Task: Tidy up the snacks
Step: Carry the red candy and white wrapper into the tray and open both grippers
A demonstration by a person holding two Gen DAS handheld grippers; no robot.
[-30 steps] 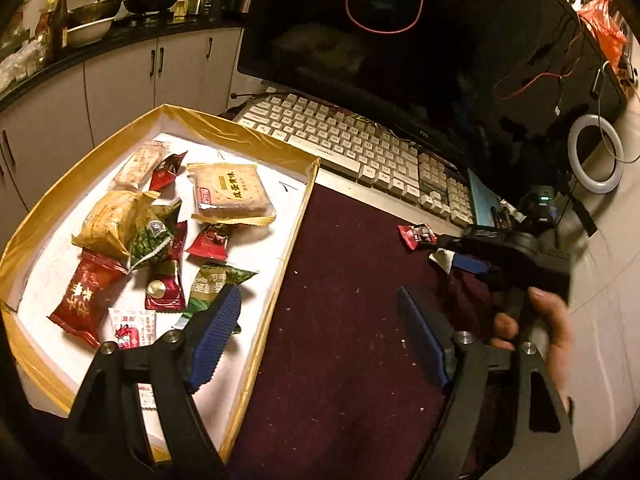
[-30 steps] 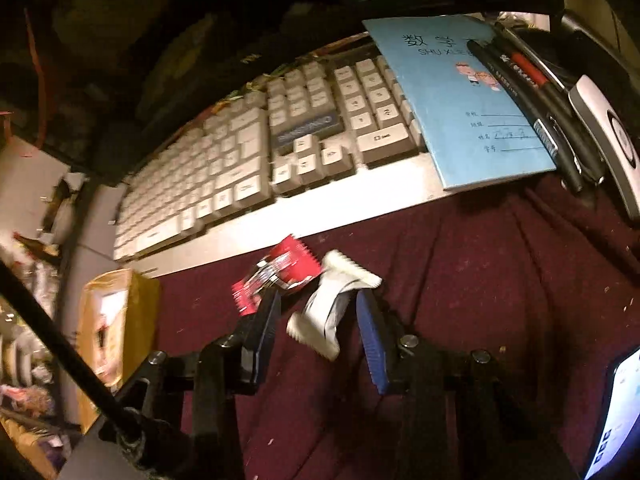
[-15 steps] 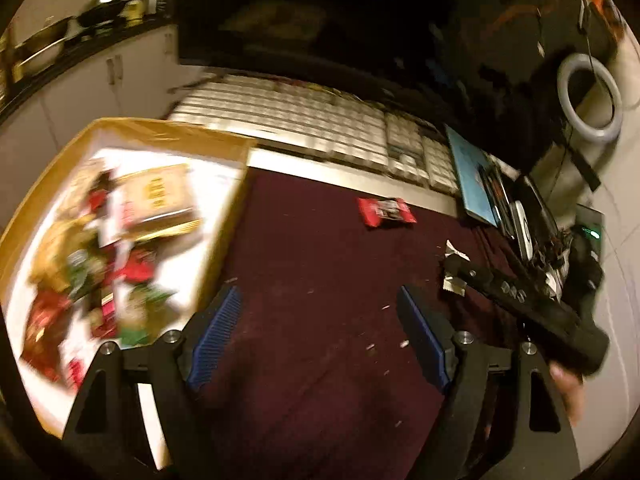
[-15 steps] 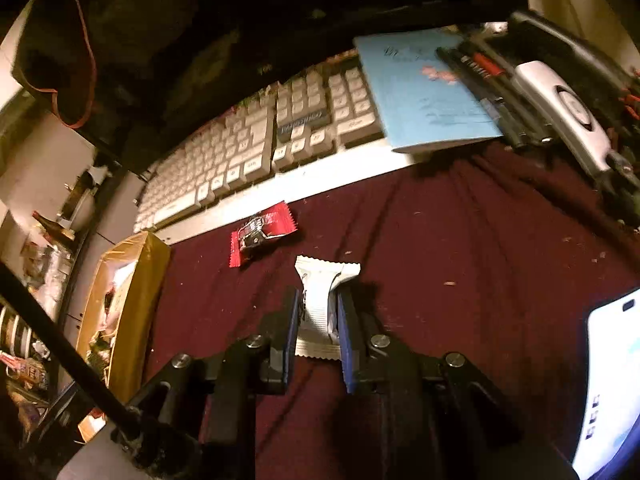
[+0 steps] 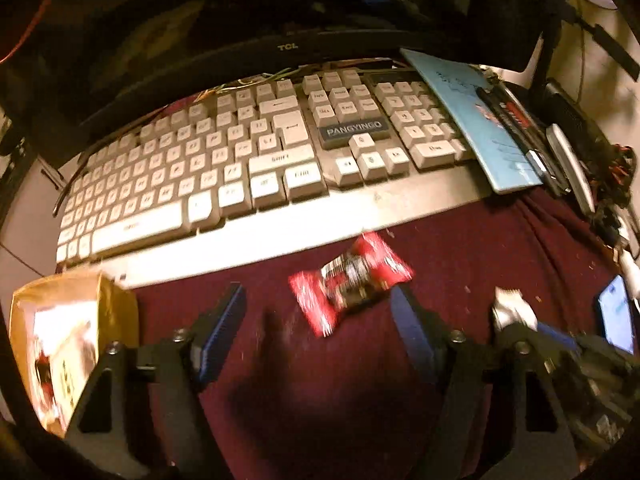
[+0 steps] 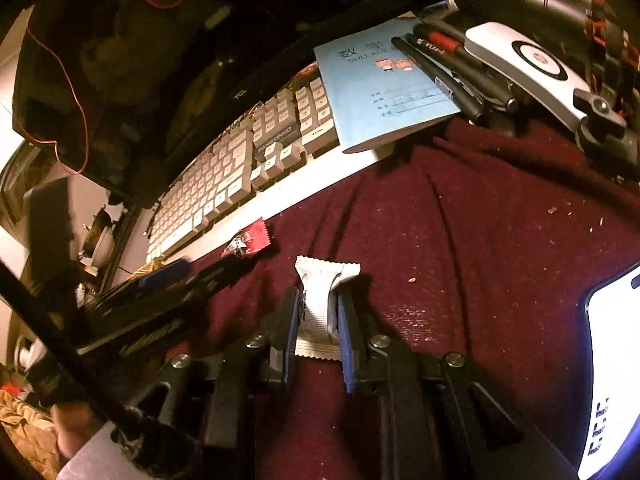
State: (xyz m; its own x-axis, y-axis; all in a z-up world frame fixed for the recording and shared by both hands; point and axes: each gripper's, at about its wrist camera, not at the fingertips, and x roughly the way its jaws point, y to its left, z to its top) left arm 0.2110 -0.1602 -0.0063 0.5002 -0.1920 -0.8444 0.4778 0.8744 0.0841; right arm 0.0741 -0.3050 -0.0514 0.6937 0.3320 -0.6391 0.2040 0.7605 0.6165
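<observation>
Left wrist view
Left gripper [image 5: 318, 322]: low over the dark red cloth [image 5: 460, 248], pointing toward the keyboard [image 5: 224, 168]; fingers spread wide, holding nothing.
Red snack packet [image 5: 350, 280]: lying on the cloth between the two finger tips and slightly beyond them, just near the front edge of the keyboard; blurred, contact with the fingers not possible to tell.
Gold box [image 5: 76, 336]: at near left, just beside the left finger, with packets inside, blurred.
Blue notebook [image 5: 472, 120]: at far right, covering the right end of the keyboard, black pens [image 5: 516, 128] on it.
Right gripper [image 5: 532, 332]: seen at near right, a white packet [image 5: 510, 308] at its tip.
Phone [image 5: 616, 314]: lit screen at the right edge.

Right wrist view
Right gripper [image 6: 318, 320]: low over the cloth [image 6: 480, 240], pointing to the far side; fingers closed tight on the white packet [image 6: 320, 296].
White packet: upright between the blue pads [image 6: 344, 336], crimped top edge standing out past the tips.
Red snack packet [image 6: 250, 240]: farther left, on the cloth, touching the front edge of the keyboard [image 6: 240, 176].
Left gripper [image 6: 180, 276]: coming in from the left, its tip near the red packet; opening not clear from here.
Blue notebook [image 6: 380, 88]: far, at the right end of the keyboard.
</observation>
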